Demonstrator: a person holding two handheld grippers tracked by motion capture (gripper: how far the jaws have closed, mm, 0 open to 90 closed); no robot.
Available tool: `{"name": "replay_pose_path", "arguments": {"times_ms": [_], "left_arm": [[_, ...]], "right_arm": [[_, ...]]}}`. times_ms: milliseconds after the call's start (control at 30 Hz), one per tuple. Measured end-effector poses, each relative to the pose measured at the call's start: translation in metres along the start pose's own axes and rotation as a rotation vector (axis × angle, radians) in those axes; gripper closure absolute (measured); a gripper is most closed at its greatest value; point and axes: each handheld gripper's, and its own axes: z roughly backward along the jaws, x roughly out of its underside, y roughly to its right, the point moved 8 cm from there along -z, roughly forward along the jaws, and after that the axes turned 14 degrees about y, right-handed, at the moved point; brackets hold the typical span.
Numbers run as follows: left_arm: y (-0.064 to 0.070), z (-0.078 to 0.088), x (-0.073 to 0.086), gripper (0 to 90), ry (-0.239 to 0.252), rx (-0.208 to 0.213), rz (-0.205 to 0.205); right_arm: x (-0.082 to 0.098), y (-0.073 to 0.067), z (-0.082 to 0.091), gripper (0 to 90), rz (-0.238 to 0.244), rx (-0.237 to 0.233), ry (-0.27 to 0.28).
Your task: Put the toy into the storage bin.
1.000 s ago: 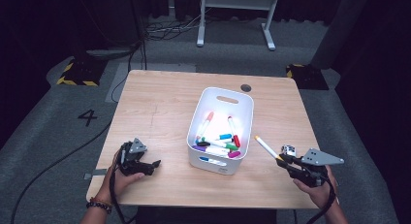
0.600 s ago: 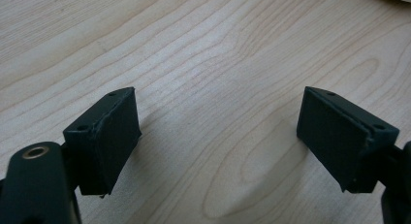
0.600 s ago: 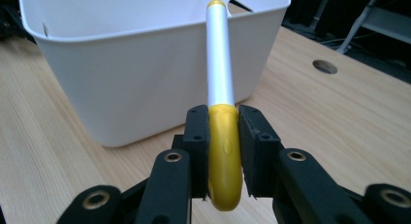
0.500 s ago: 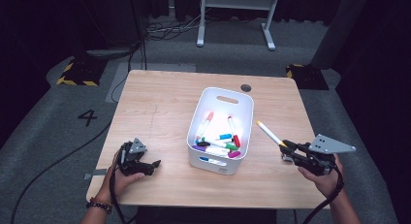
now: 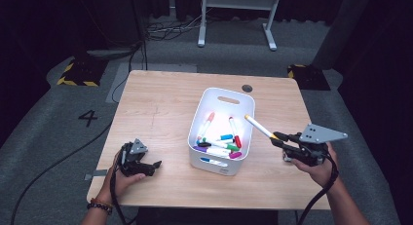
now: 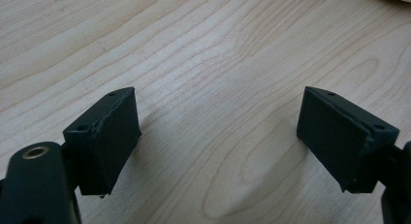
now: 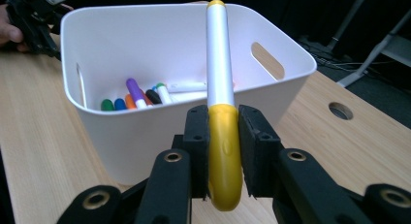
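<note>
Forearms came in from the near edge of the table [image 5: 160, 113], one at each side. The left hand [image 5: 119, 178] lay low on the wood near the front left corner, gripping the left claw [image 5: 151, 165], which pointed toward the bin; its jaws stood wide apart with bare wood between them, and in the left gripper view the left claw [image 6: 218, 136] was close above the grain. The right hand [image 5: 316, 169] was held up off the table at the right side, wrist angled inward, with the right claw [image 5: 278, 139] aimed at the white bin [image 5: 219, 162]. That claw was clamped on a marker [image 5: 260, 127]: the jaws pressed the yellow cap end from both sides, and the white barrel stuck out past them, slanting up and over the bin's right rim. In the right gripper view the marker [image 7: 220, 88] ran straight away from the right claw [image 7: 224, 151], its far tip showing above the white bin [image 7: 145, 132]. Inside the bin lay other markers [image 5: 219, 140] in a loose heap, with red, blue, green, purple and black caps. Beyond the table's left side, a number 4 [image 5: 88, 118] was marked on the grey floor [image 5: 48, 137].
</note>
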Motion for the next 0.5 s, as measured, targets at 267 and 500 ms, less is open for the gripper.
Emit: {"name": "replay_pose_path", "arguments": {"times_ms": [267, 500], "left_arm": [[0.0, 0.0, 0.0, 15.5, -0.001, 0.001, -0.001], [0.0, 0.0, 0.0, 15.6, -0.001, 0.001, -0.001]], "right_arm": [[-0.015, -0.006, -0.024, 75.1, 0.032, -0.054, -0.028], [-0.022, -0.012, -0.047, 75.1, 0.04, -0.102, -0.053]]}}
